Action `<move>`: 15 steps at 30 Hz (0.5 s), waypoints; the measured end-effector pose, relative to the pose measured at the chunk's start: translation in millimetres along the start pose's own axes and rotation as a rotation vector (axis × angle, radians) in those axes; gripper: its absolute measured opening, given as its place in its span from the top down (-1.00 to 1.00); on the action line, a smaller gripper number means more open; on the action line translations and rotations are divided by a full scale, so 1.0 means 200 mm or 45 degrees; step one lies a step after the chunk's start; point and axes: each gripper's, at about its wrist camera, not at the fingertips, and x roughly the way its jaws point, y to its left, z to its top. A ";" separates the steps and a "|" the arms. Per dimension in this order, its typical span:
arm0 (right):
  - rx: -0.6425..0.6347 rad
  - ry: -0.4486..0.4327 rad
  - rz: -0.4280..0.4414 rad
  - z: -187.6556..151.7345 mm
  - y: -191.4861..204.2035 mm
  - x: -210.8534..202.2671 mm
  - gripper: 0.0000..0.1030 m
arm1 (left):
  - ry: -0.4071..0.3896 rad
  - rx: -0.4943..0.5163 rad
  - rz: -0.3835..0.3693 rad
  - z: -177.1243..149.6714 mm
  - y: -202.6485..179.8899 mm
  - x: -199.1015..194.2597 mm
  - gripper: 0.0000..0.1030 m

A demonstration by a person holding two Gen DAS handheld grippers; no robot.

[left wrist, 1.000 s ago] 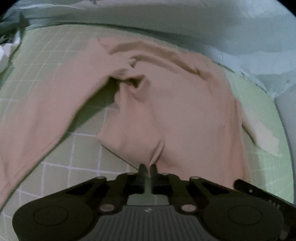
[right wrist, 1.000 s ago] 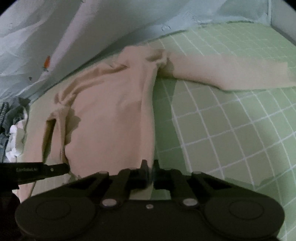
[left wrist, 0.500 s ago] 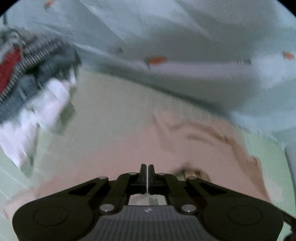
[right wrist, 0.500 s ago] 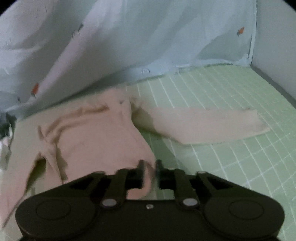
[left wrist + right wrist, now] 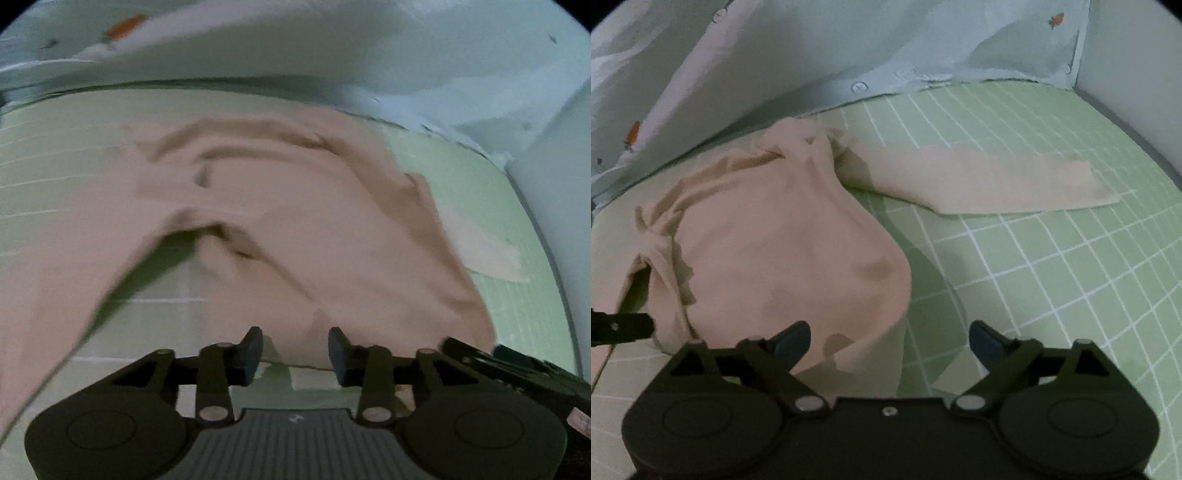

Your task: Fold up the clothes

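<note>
A pale pink long-sleeved garment [image 5: 295,221] lies on a green grid-patterned bed sheet [image 5: 1052,277], its body bunched and folded over. It also shows in the right wrist view [image 5: 783,240], with one sleeve [image 5: 990,184] stretched out flat to the right. My left gripper [image 5: 295,349] is open, its jaws apart just over the garment's near hem, holding nothing. My right gripper [image 5: 890,338] is open wide over the garment's near right corner, empty. The tip of the left gripper shows at the left edge of the right wrist view [image 5: 620,328].
A light blue quilt [image 5: 812,48] with small carrot prints is heaped along the far side of the bed. A grey-white wall [image 5: 1137,74] bounds the bed at the right. Bare green sheet [image 5: 55,155] lies left of the garment.
Both grippers were shut on the garment's hem and have opened and let it go. The hem has been carried towards the collar and now lies folded over.
</note>
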 end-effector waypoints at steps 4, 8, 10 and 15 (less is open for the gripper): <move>0.008 0.032 -0.014 -0.01 -0.01 0.03 -0.81 | 0.048 0.041 0.041 0.01 -0.05 0.12 0.01; 0.009 0.056 -0.019 -0.01 0.00 0.06 -0.78 | 0.085 0.023 0.063 0.03 -0.05 0.20 0.02; 0.007 0.060 -0.019 -0.01 0.00 0.07 -0.62 | 0.082 0.017 0.066 0.03 -0.04 0.20 0.12; -0.003 0.053 0.056 -0.01 0.01 0.05 0.60 | 0.071 -0.039 0.016 0.02 0.05 0.15 0.81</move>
